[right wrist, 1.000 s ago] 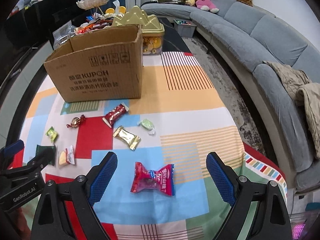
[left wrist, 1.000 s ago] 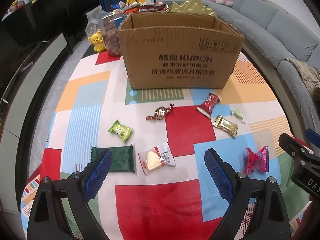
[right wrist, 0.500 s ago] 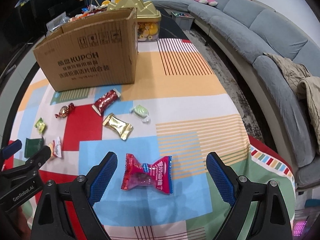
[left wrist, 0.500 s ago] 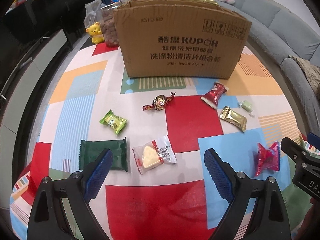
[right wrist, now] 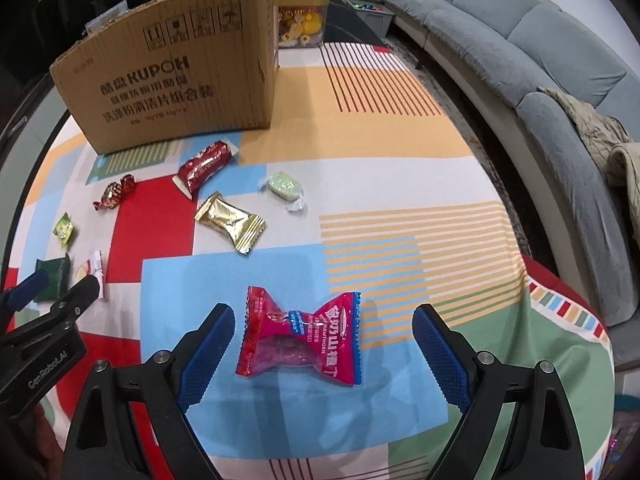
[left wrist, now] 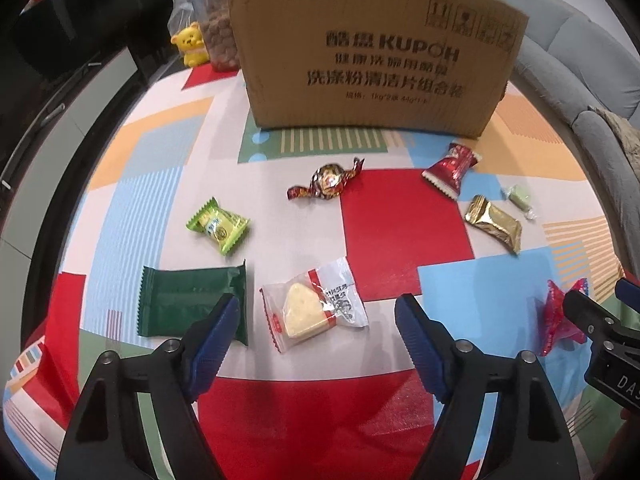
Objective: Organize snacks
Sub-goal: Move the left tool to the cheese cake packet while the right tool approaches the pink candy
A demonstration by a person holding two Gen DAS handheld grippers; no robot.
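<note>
Several wrapped snacks lie on a colourful tablecloth in front of a cardboard box (left wrist: pixel 376 52). My left gripper (left wrist: pixel 320 336) is open, low over the cloth, with a clear-wrapped cheese-coloured snack (left wrist: pixel 314 310) between its fingers and a dark green packet (left wrist: pixel 192 300) beside its left finger. My right gripper (right wrist: pixel 324 344) is open around a pink bow-shaped candy (right wrist: pixel 300 340), which also shows in the left wrist view (left wrist: pixel 560 320). Farther off lie a light green candy (left wrist: pixel 218 226), a brown twist candy (left wrist: pixel 328 180), a red packet (left wrist: pixel 450 166), a gold packet (left wrist: pixel 494 224) and a pale green sweet (left wrist: pixel 520 196).
The box (right wrist: pixel 176 72) stands at the far side of the cloth. Behind it are a gold tin (right wrist: pixel 300 4), a jar (left wrist: pixel 216 36) and a yellow bear figure (left wrist: pixel 192 44). A grey sofa (right wrist: pixel 540 60) curves along the right. The table edge drops off on the left.
Both grippers have moved forward and down toward the cloth. The cheese-coloured snack now sits between my left fingers and the pink candy between my right fingers. Both stay open.
</note>
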